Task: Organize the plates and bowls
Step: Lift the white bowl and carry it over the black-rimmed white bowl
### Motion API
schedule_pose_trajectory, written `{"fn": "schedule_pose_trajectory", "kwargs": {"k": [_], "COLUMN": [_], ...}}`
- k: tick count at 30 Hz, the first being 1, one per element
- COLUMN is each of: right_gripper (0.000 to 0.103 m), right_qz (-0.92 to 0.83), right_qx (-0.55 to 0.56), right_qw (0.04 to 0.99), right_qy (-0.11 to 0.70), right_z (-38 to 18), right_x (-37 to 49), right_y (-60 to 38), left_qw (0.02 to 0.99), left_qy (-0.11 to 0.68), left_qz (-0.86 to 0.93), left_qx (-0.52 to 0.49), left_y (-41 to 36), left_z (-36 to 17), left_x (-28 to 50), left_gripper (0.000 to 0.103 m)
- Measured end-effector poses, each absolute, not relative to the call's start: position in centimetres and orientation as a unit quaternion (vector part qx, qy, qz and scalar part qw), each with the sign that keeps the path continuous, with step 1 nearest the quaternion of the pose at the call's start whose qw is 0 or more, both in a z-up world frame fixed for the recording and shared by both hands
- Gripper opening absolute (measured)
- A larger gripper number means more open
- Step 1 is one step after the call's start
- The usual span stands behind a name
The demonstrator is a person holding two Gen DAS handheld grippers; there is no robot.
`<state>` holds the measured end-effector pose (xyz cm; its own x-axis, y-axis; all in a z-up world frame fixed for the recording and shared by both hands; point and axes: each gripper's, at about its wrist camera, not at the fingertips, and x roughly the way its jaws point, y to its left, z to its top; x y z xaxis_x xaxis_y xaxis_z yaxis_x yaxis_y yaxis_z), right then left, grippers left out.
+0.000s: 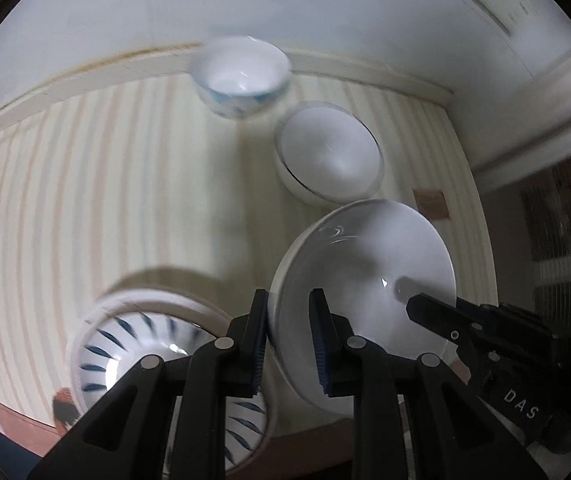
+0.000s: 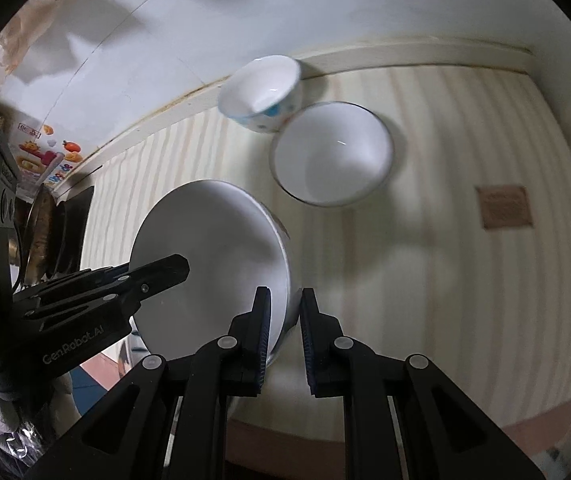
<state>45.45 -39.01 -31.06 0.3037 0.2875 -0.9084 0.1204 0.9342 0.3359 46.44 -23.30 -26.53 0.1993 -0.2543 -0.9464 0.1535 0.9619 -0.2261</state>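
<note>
A large white bowl (image 1: 365, 280) is held tilted above the striped tablecloth by both grippers. My left gripper (image 1: 289, 344) is shut on its left rim. My right gripper (image 2: 283, 336) is shut on its right rim; the bowl also shows in the right wrist view (image 2: 213, 264). The right gripper shows in the left wrist view (image 1: 485, 332), and the left gripper in the right wrist view (image 2: 93, 300). A blue-patterned bowl (image 1: 133, 344) sits on a white plate below my left gripper. A white bowl with a dark rim (image 1: 329, 152) (image 2: 333, 152) and a small blue-spotted bowl (image 1: 241, 76) (image 2: 265, 92) stand farther back.
The striped tablecloth (image 1: 85, 200) covers the table up to a white wall. A brown square patch (image 2: 505, 206) lies on the cloth at the right. Packets and dark kitchenware (image 2: 41, 200) stand at the left edge.
</note>
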Motion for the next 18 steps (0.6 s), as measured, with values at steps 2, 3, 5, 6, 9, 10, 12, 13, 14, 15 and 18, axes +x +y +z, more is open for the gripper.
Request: {"fn": "schedule_pose_trajectory", "kwargs": {"k": [2, 3, 5, 6, 9, 10, 12, 13, 14, 15, 18], "right_gripper": [0.016, 0.016, 0.016, 0.016, 0.016, 0.016, 0.016, 0.016, 0.016, 0.016, 0.016], "right_qz": [0.042, 0.038, 0.029, 0.026, 0.018, 0.016, 0.013, 0.012, 0.011, 0.011, 0.008], "right_qx": [0.18, 0.183, 0.187, 0.191, 0.193, 0.194, 0.193, 0.193, 0.192, 0.192, 0.195], "right_qw": [0.786, 0.784, 0.78, 0.778, 0.77, 0.769, 0.764, 0.762, 0.761, 0.76, 0.756], "right_qy": [0.59, 0.591, 0.597, 0.599, 0.608, 0.609, 0.616, 0.618, 0.619, 0.621, 0.625], "right_z": [-31.7, -32.2, -33.4, -34.1, -36.1, -36.6, -37.8, -38.3, -38.7, -39.1, -39.9], "right_x": [43.9, 43.4, 42.4, 42.0, 41.1, 40.8, 40.4, 40.1, 39.9, 39.8, 39.7], "right_y": [-40.3, -40.8, -41.7, -42.2, -42.8, -43.0, -43.3, -43.4, -43.5, -43.6, -43.6], "left_qw": [0.767, 0.763, 0.757, 0.754, 0.746, 0.743, 0.74, 0.739, 0.737, 0.736, 0.732], "left_qy": [0.626, 0.63, 0.637, 0.64, 0.65, 0.653, 0.656, 0.658, 0.66, 0.662, 0.665], "left_qz": [-0.14, -0.143, -0.145, -0.145, -0.146, -0.146, -0.145, -0.144, -0.144, -0.143, -0.141], "left_qx": [-0.033, -0.028, -0.02, -0.015, 0.001, 0.006, 0.016, 0.019, 0.023, 0.026, 0.034], "left_y": [-24.1, -24.7, -25.5, -26.1, -27.1, -27.4, -27.8, -28.0, -28.1, -28.2, -28.6], "left_z": [-27.5, -28.2, -29.2, -29.9, -31.8, -32.3, -33.2, -33.5, -33.9, -34.2, -35.0], "left_x": [45.7, 45.4, 44.8, 44.5, 44.1, 44.1, 43.9, 43.8, 43.8, 43.8, 43.8], "left_gripper": [0.018, 0.018, 0.018, 0.018, 0.018, 0.018, 0.018, 0.018, 0.018, 0.018, 0.018]}}
